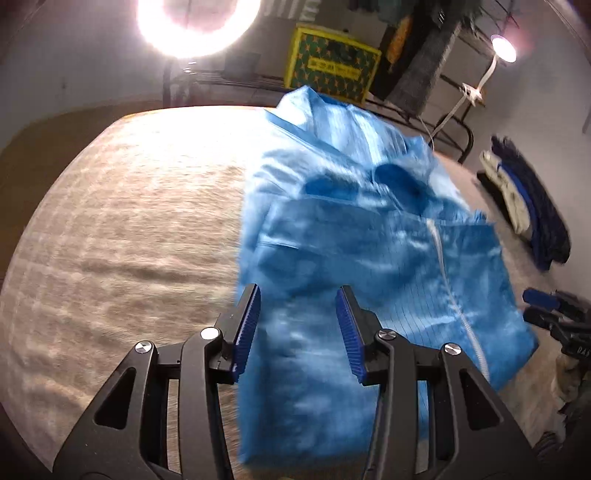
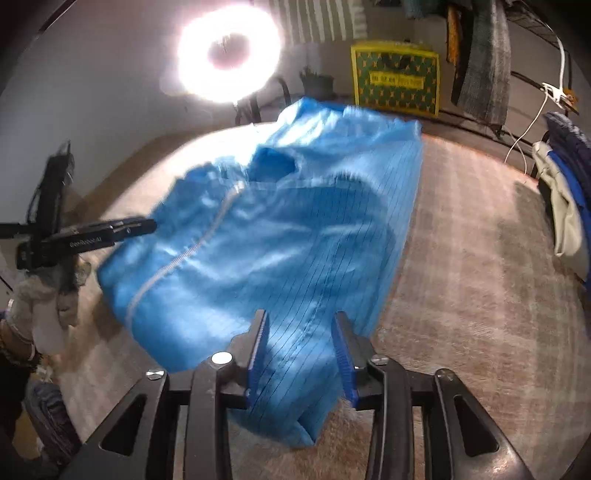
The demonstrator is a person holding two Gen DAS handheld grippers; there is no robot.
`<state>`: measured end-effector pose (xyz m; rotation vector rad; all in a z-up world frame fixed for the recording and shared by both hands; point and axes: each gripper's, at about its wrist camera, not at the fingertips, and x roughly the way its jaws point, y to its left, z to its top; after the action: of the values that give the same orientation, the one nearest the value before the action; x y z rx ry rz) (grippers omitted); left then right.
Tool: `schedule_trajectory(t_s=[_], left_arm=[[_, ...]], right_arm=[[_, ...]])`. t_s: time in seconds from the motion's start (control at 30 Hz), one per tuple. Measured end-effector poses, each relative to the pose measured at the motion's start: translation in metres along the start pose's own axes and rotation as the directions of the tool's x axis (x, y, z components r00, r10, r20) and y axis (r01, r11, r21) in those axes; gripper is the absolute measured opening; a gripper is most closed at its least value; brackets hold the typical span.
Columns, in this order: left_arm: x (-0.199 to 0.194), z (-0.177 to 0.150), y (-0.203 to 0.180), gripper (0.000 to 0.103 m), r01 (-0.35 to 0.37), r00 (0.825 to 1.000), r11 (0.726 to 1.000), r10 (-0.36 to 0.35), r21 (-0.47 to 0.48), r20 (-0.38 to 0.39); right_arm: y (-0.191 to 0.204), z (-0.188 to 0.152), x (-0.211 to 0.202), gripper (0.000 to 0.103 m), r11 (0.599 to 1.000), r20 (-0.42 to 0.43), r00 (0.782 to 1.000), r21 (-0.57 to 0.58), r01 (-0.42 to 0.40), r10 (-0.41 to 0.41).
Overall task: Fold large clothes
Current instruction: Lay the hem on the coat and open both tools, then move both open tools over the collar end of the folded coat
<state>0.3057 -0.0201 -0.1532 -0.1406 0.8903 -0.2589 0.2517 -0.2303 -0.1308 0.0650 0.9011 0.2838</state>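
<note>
A large blue garment (image 1: pixel 369 229) (image 2: pixel 295 229) with a white zipper (image 1: pixel 443 266) (image 2: pixel 192 251) lies partly folded on the beige cloth-covered table (image 1: pixel 129 221) (image 2: pixel 480 277). My left gripper (image 1: pixel 299 295) hovers over the garment's near left edge, jaws apart, with fabric under and between the blue pads (image 1: pixel 245 332) but not pinched. My right gripper (image 2: pixel 301 317) stands open over the near right corner, where fabric bunches between its fingers. Each gripper shows in the other's view: the left gripper (image 2: pixel 140 225) in a gloved hand (image 2: pixel 37 306), the right gripper (image 1: pixel 528 305) at the right edge.
A bright ring light (image 1: pixel 199 22) (image 2: pixel 229 51) glares behind the table. A yellow-green box (image 1: pixel 332 62) (image 2: pixel 395 81) sits on a rack beyond it. Folded dark blue and white clothes (image 1: pixel 524 206) (image 2: pixel 565 206) are stacked at the table's right side.
</note>
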Motion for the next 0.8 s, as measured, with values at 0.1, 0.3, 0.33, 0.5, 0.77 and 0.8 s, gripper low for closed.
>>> schedule_trajectory(t_s=[0.1, 0.3, 0.33, 0.5, 0.77, 0.8], left_arm=[[-0.011, 0.001, 0.023, 0.061, 0.023, 1.000, 0.997, -0.023, -0.072, 0.002], [-0.010, -0.016, 0.057, 0.062, 0.107, 0.991, 0.974, -0.122, -0.198, -0.063], [-0.008, -0.019, 0.061, 0.062, 0.131, 0.986, 0.966, -0.151, -0.222, -0.076], [-0.005, -0.032, 0.063, 0.062, 0.190, 0.969, 0.944, -0.225, -0.268, -0.105], [-0.004, -0.028, 0.056, 0.062, 0.154, 0.974, 0.960, -0.187, -0.234, -0.129], [-0.004, -0.027, 0.053, 0.062, 0.133, 0.978, 0.969, -0.163, -0.210, -0.131]], right_arm=[[-0.009, -0.005, -0.018, 0.073, 0.999, 0.027, 1.000, 0.041, 0.006, -0.008], [-0.036, -0.030, -0.020, 0.079, 0.974, -0.018, 0.993, 0.195, -0.113, 0.119], [-0.041, -0.033, -0.017, 0.079, 0.966, -0.025, 0.989, 0.222, -0.134, 0.143], [-0.048, -0.046, -0.004, 0.075, 0.921, -0.033, 0.966, 0.312, -0.235, 0.257], [-0.038, -0.044, 0.015, 0.043, 0.918, -0.078, 0.955, 0.308, -0.249, 0.285], [-0.033, -0.042, 0.016, 0.041, 0.933, -0.087, 0.962, 0.279, -0.225, 0.258]])
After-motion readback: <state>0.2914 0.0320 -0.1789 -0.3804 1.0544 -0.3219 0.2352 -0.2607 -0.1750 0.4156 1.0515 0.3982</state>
